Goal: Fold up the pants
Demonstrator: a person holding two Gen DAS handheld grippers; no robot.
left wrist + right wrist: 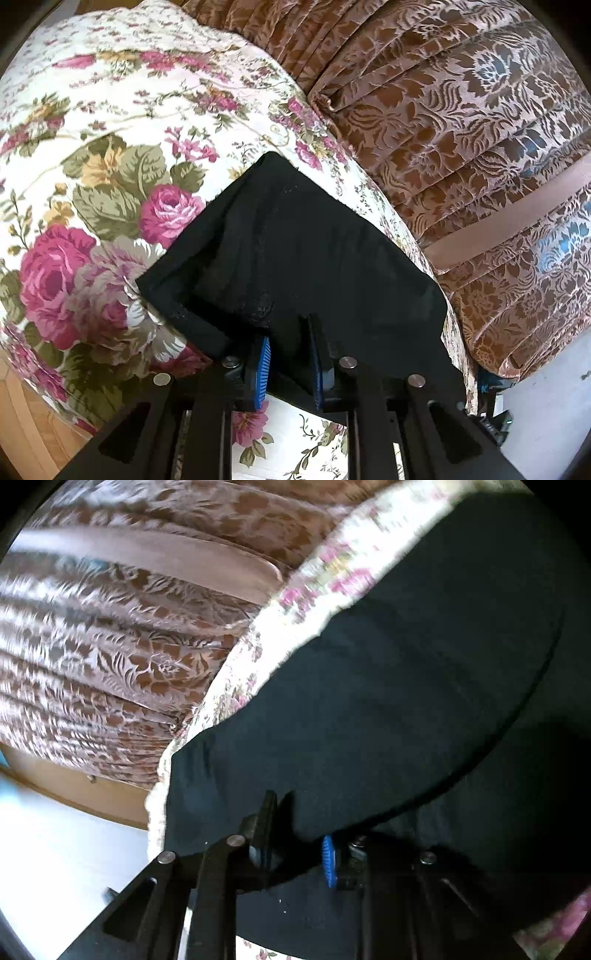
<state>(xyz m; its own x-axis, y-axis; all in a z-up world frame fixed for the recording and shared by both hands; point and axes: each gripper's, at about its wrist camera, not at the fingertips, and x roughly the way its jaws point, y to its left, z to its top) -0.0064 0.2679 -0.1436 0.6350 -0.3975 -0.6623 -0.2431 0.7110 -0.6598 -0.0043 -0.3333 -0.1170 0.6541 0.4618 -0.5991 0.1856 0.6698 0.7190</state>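
Note:
The black pants point(295, 251) lie on a floral bedspread point(110, 155). In the left wrist view my left gripper point(290, 332) is shut on the near edge of the pants, cloth pinched between its blue pads point(263, 369). In the right wrist view, which is blurred, the pants point(369, 709) fill most of the frame, a lifted layer draped over another. My right gripper point(295, 834) is shut on the edge of that layer, with one blue pad point(328, 860) showing under the cloth.
A brown and pink patterned curtain or cover point(461, 129) hangs beyond the bed's far edge, also in the right wrist view point(110, 627). Wooden floor point(22, 417) shows at lower left. A pale floor or wall point(55, 849) lies beside the bed.

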